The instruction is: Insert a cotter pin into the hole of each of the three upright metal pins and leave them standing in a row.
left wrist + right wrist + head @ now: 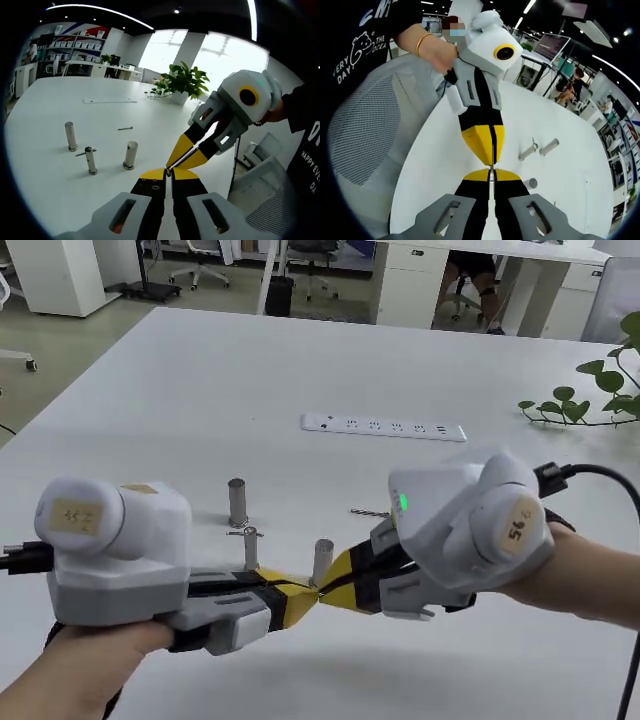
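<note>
Jaws of left gripper (169,172), right gripper (491,173) both clamped on 1 cotter pin (491,167).

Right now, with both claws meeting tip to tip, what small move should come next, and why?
Probably open the left claw, so the right claw alone carries the cotter pin they share to the nearest upright pin, whose hole looks empty; the middle pin already carries one.

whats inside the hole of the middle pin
A cotter pin runs crosswise through the middle pin near its top, ends sticking out both sides. Its middle stretch is hidden inside the metal.
</note>
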`<state>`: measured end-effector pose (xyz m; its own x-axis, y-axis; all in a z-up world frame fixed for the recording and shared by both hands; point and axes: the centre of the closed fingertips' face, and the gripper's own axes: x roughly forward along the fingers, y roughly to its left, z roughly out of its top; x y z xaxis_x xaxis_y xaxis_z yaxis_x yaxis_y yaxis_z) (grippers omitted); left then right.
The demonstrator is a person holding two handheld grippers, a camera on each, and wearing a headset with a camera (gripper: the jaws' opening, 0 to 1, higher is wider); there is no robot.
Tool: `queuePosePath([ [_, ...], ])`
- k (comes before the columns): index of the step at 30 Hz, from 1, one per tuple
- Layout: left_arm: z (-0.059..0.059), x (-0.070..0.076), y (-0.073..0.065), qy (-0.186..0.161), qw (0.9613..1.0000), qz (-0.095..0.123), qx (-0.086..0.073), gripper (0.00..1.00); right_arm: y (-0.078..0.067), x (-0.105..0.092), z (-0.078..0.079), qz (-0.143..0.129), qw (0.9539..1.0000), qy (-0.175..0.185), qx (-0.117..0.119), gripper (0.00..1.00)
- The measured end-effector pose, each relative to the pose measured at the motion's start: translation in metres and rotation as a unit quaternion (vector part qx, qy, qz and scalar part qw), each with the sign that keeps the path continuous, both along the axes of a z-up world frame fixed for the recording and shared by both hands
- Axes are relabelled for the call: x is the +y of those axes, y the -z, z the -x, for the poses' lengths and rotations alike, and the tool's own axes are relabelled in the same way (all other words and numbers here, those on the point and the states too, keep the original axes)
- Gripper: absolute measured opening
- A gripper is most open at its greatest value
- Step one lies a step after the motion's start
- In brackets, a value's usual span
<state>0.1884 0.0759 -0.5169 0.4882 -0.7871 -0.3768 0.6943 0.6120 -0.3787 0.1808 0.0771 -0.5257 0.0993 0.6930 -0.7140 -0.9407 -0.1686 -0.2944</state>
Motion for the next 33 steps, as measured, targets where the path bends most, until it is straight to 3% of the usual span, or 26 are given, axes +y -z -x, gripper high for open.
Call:
queuePosePath([
  [3,0.001,0.001,0.0,0.003,1.0,-0.005,-0.007,0.0,0.0,0.001,0.0,0.0,1.0,-0.001,-0.001,0.0],
  [7,0.001,0.002,-0.001,0.003,1.0,0.0,-0.004,0.0,0.0,0.002,0.001,-0.007,0.9999,0.006,0.009,0.0],
  [12,0.0,0.002,-0.005,0.014,0.9993,-0.01,-0.033,0.0,-0.003,0.002,-0.001,-0.021,0.9991,0.027,0.026,0.0],
  [20,0.001,0.001,-0.007,0.024,0.9987,-0.012,-0.044,0.0,-0.005,0.002,0.0,-0.029,0.9982,0.038,0.037,0.0],
  [29,-0.001,0.002,-0.009,0.024,0.9985,-0.01,-0.049,0.0,-0.008,0.001,0.001,-0.052,0.993,0.069,0.08,0.03],
  [33,-0.001,0.004,-0.01,0.029,0.9979,-0.012,-0.056,0.0,-0.01,0.0,-0.001,-0.068,0.987,0.091,0.113,0.06],
])
